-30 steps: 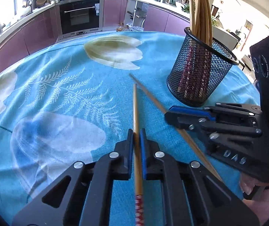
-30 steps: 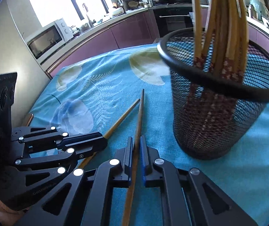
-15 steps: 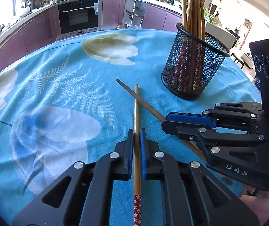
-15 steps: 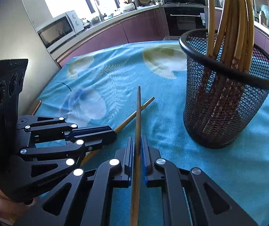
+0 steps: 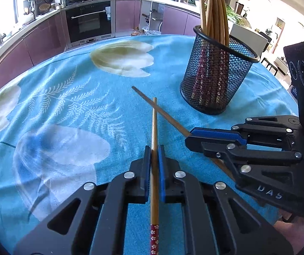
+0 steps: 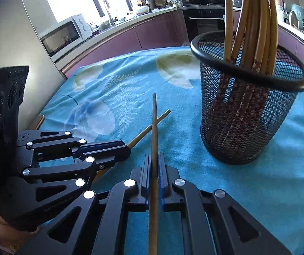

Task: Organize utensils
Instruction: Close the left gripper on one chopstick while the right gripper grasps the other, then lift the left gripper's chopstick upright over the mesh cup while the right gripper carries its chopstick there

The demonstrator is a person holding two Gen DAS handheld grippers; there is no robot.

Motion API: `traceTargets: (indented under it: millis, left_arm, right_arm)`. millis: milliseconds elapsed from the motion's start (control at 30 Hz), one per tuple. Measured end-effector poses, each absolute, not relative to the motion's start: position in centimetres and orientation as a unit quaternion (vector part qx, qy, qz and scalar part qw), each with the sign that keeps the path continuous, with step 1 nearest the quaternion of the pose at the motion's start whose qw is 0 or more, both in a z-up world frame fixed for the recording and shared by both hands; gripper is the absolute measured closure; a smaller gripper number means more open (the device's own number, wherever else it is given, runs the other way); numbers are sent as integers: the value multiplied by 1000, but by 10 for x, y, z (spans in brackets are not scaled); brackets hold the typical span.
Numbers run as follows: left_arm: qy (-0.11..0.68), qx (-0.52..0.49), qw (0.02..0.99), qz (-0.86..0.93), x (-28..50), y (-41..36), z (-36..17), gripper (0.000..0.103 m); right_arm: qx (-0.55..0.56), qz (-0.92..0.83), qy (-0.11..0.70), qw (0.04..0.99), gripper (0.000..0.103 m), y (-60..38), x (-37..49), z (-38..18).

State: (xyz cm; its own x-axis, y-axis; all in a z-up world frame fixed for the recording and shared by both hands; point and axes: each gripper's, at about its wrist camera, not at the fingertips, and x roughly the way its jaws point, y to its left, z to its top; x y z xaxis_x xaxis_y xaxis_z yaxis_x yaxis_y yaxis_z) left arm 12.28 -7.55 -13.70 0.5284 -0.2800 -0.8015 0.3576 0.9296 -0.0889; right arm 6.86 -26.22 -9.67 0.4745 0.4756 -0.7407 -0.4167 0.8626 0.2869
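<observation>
my left gripper (image 5: 154, 157) and right gripper (image 6: 154, 165) each pinch one chopstick, the two shafts crossing near their tips above the blue cloth (image 5: 56, 110), while the mesh holder (image 6: 249, 114) stands ahead and rightward, nearer my right hand.

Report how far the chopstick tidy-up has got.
Done: a bundle of chopsticks already stands in the black mesh holder on the blue tablecloth. In hand: the left gripper is shut on one chopstick, and the right gripper is shut on another chopstick; the two cross near their tips. Left: both held sticks are not yet in the holder. No other loose utensils show.
</observation>
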Motion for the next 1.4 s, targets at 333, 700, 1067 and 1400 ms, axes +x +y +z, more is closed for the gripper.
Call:
traceTargets:
  millis: [333, 700, 1067, 1400]
  left_arm:
    - [425, 26, 883, -196, 112, -70, -114, 95]
    - [391, -2, 896, -210, 96, -58, -82, 95]
    - [370, -8, 902, -220, 85, -57, -61, 95]
    - [345, -13, 908, -238, 76, -56, -42, 95]
  right_arm:
    - [44, 273, 410, 869, 97, -268, 56, -73]
    - [62, 274, 371, 885, 97, -285, 43, -47]
    - [72, 269, 350, 895, 97, -300, 38, -34]
    - [75, 265, 322, 906, 97, -313, 31, -20]
